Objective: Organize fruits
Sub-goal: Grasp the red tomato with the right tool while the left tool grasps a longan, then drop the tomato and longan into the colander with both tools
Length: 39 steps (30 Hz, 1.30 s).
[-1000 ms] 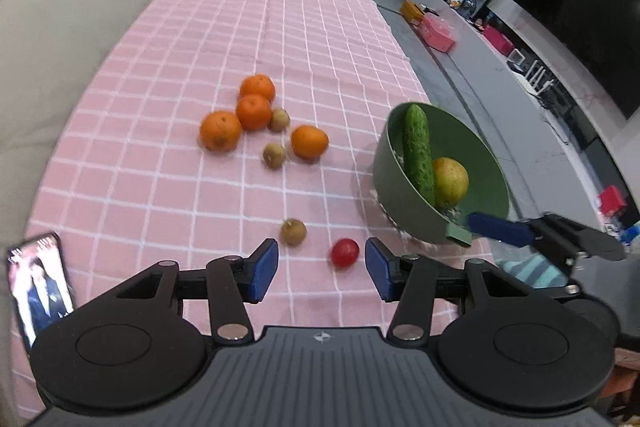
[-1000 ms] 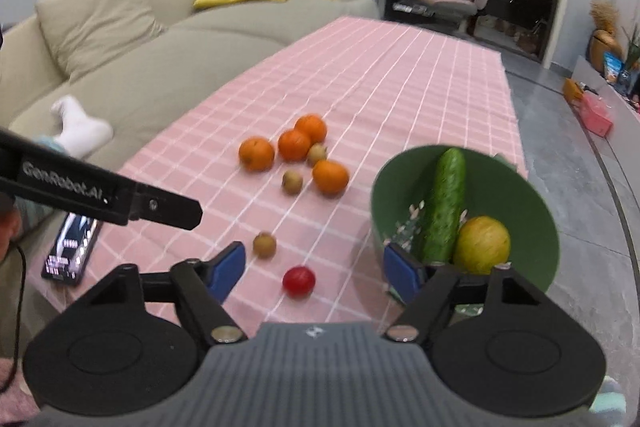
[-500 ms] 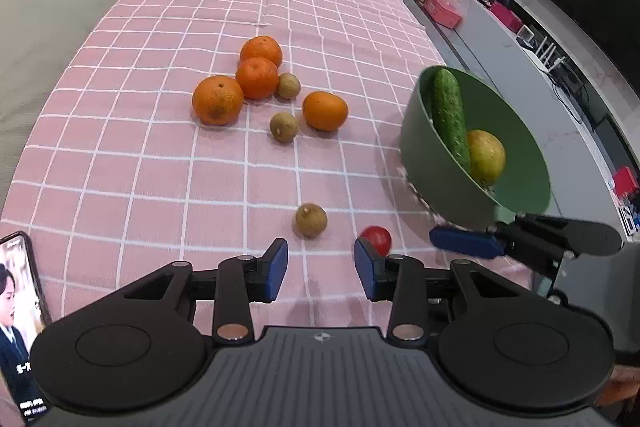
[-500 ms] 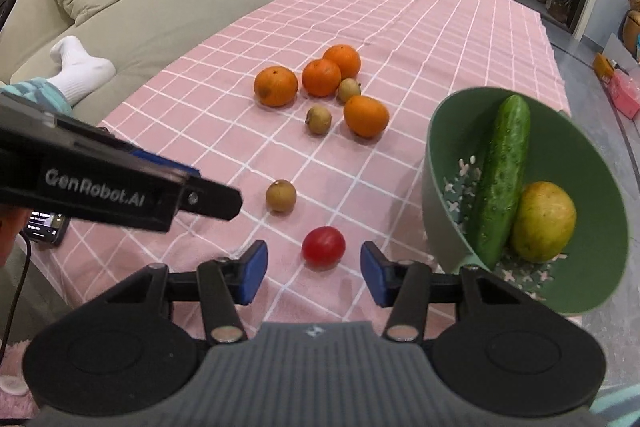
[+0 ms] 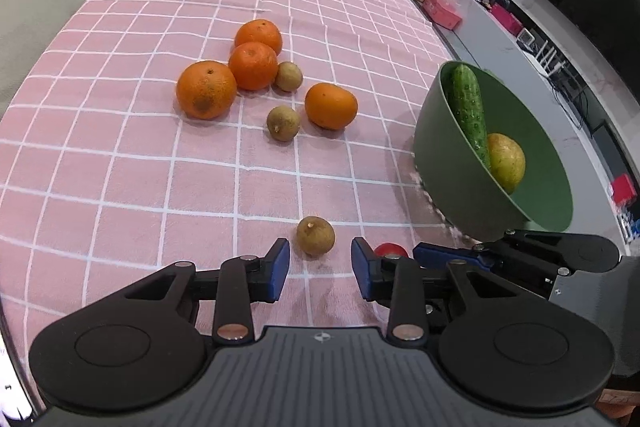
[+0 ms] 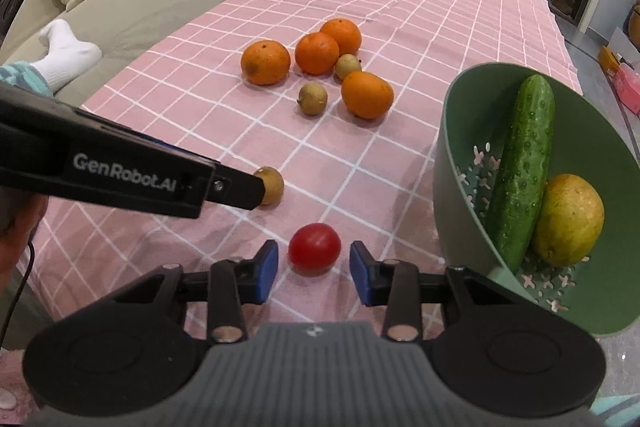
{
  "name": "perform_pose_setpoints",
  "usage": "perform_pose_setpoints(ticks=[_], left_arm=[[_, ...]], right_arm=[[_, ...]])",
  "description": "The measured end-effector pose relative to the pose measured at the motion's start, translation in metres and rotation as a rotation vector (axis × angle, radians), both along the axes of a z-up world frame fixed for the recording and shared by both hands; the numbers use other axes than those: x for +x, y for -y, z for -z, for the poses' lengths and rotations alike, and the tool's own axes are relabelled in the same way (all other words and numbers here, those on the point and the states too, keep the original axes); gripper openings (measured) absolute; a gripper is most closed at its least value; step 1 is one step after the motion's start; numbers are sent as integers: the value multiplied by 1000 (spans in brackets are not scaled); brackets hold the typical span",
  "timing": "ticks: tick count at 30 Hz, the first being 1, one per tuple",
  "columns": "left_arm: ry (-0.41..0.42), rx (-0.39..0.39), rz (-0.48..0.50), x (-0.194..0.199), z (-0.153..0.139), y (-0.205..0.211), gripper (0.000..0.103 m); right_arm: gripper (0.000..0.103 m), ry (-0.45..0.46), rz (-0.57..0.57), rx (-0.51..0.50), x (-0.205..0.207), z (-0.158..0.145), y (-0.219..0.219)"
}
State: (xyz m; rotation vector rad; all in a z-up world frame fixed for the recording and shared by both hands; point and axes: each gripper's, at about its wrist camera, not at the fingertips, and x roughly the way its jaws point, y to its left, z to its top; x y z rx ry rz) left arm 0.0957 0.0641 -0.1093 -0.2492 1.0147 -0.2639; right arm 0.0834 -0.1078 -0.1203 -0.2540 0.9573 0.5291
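Since the earlier frames both grippers have dropped closer to the pink checked tablecloth [image 5: 120, 163] and their jaws have narrowed; each now lines up on one small fruit.

On the left, the left gripper [image 5: 318, 269] has come down over a small brown longan [image 5: 315, 235] that lies alone near the front edge of the cloth. Its blue pads [image 5: 279, 269] stand either side of the fruit, a little short of it. They are closing but do not touch it yet; the fruit rests on the cloth.

Further back, in the middle of the cloth, four oranges [image 5: 206, 89] and two more brown longans [image 5: 283, 123] sit in a loose cluster, untouched.

To the right, the right gripper [image 6: 313, 273] has lowered onto a red cherry tomato [image 6: 315, 247]. Its jaws are closing too, with the tomato between the blue pads and a small gap on each side, so nothing is pinched.

Furthest right, a green colander bowl [image 6: 452, 155] stands at the table edge, just beside the tomato. It already holds a cucumber [image 6: 522, 167] and a yellow-green round fruit [image 6: 568, 219].

It looks like a two-handed pick is about to happen, probably with both pieces going into the bowl. Most of the fruit is not yet sorted.
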Motion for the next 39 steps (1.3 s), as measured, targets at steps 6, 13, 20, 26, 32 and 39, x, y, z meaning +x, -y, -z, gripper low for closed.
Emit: perform_pose_setpoints(ticks=[6,13,20,26,32,39], left_arm=[[12,39,30,6,7,8,33],[10,42,32,12,11,8,25],[25,44,16,10,4,5,24],[62,52,-3,1,-17,1,24],[106,76,4,-13,-42,9,24],[156,84,36,-24,-67,29,24]], right_arm=[[32,-5,-2,-3,4,7,-2],[27,-14,-2,4,8,10,-2],[26,-7,1,10,6,7,-1],[27,30,-8,36,-2,-12,2],[27,90,-8,73,-18,-43,16],[27,166,52,118,-28,-81,46]])
